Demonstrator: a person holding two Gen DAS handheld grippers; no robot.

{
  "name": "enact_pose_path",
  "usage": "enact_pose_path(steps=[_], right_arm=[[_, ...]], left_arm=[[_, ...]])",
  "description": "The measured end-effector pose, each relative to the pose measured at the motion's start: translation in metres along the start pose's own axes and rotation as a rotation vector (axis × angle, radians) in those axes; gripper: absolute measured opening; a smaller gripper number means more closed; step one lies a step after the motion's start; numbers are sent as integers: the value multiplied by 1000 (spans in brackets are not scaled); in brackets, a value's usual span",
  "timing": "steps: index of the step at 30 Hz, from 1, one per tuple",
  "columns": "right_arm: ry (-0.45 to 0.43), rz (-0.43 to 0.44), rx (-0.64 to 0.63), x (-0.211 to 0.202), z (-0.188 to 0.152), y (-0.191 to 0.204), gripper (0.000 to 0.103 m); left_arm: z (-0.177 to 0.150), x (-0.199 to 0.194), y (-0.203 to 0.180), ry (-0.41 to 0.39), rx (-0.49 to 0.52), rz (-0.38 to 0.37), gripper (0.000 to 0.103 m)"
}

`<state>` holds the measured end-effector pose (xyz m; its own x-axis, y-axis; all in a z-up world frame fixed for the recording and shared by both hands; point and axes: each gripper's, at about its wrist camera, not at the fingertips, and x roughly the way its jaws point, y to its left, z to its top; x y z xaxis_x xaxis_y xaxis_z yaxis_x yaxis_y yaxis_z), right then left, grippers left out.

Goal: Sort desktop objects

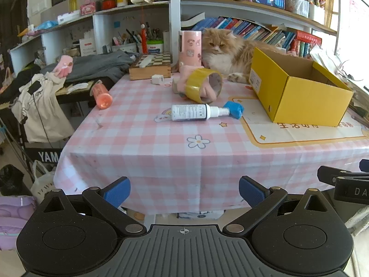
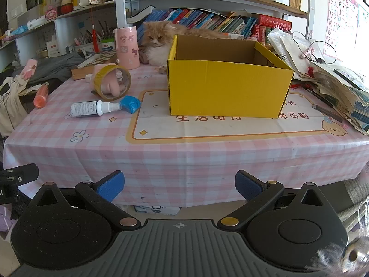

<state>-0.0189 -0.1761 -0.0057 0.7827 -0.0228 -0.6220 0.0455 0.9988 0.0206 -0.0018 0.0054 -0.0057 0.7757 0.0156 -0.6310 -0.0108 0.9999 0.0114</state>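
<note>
Both grippers' jaws gape empty before the table edge, spray bottle and yellow box well beyond.

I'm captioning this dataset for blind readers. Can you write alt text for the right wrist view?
An open right gripper hangs before a pink-checked table holding an open yellow cardboard box. To the box's left lie a white spray bottle, a blue lump and a yellow tape roll. An orange cat sits behind, before bookshelves.
</note>
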Motion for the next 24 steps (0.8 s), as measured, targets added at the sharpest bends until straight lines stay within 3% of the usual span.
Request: enact_pose_path(steps=[24], right_arm=[[-6,0,-4,-3,1,-1,103]], left_arm=[[3,-3,-5,2,1,-8,102]])
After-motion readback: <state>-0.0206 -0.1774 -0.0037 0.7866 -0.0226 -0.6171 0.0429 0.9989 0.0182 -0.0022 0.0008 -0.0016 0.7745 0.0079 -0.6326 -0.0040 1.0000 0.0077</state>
